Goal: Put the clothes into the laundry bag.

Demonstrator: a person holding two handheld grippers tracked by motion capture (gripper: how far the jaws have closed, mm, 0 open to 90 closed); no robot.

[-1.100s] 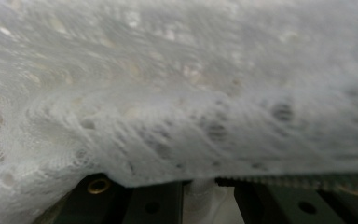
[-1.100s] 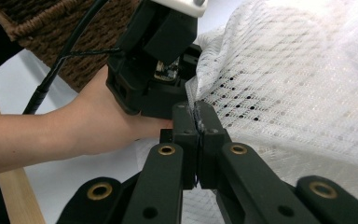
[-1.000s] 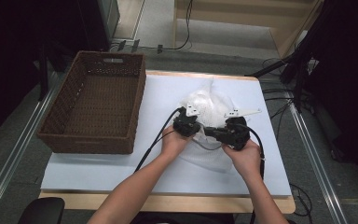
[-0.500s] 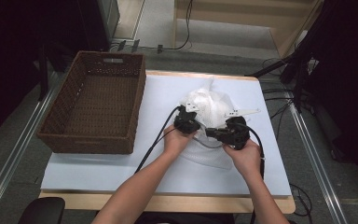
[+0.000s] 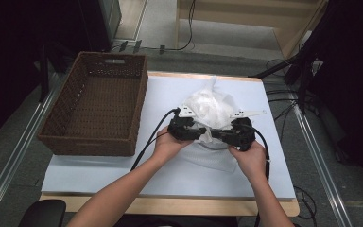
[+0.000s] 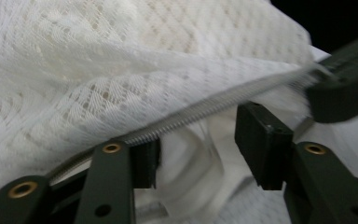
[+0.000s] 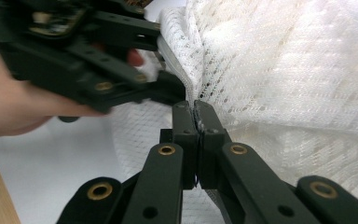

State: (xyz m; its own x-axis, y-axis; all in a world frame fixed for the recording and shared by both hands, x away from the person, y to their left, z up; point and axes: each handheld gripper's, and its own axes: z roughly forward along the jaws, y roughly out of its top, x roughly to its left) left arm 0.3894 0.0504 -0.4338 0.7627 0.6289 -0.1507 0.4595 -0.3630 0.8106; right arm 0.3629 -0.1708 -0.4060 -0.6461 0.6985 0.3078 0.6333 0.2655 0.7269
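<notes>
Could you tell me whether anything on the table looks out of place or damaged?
Nothing stands out. The white mesh zip bag sits bunched up mid-table because both tools are working its zipper; no tear shows. The brown wicker basket stands squarely at the left.

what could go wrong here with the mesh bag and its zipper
The left tool has just been opening, its pads off the zipper, so the mesh bag may sag or slide.

Only the right tool pinches the bag's edge; a pull could tear the mesh or slip off.

Wicker basket (image 5: 97, 111) walls off table's left; bare white mat (image 5: 123, 172) near edge passable.
</notes>
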